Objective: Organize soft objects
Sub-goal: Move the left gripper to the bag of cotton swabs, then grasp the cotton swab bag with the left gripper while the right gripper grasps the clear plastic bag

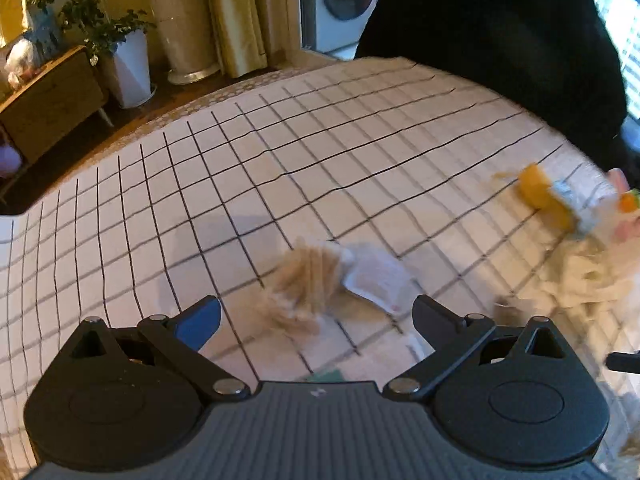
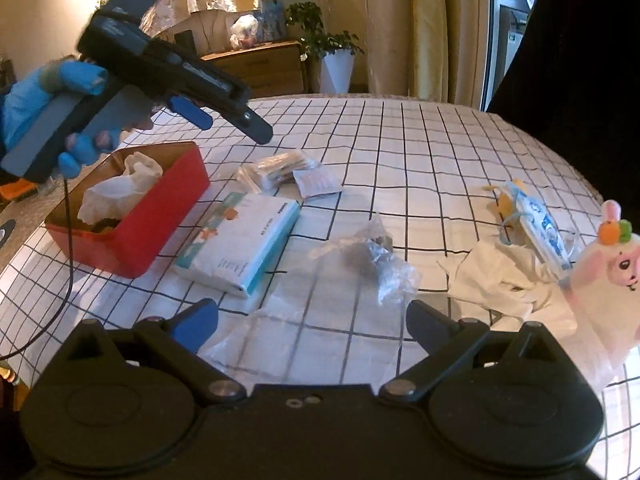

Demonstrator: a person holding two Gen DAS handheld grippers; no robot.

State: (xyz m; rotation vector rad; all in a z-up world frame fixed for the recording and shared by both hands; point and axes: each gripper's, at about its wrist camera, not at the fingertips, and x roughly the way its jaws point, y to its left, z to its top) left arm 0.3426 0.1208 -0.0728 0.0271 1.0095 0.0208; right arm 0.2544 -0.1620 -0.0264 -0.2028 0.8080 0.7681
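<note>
In the left wrist view my left gripper [image 1: 316, 312] is open, and a blurred beige wrapped bundle [image 1: 308, 284] with a white label [image 1: 376, 280] lies on the checked cloth between and just ahead of its fingers, untouched. The right wrist view shows the same left gripper [image 2: 228, 124], held by a blue-gloved hand [image 2: 28, 108], hovering above that bundle [image 2: 276, 170]. My right gripper [image 2: 312, 316] is open over a crumpled clear plastic bag [image 2: 376, 256] with something dark inside. A tissue pack [image 2: 240, 240] lies left of the bag.
A red tin [image 2: 160, 224] with crumpled white material inside stands at the left. At the right lie a yellow and blue packet [image 2: 532, 220], a white cloth [image 2: 500, 280] and a white plush animal [image 2: 608, 272]. A person in black stands beyond the table's far right edge [image 1: 500, 40].
</note>
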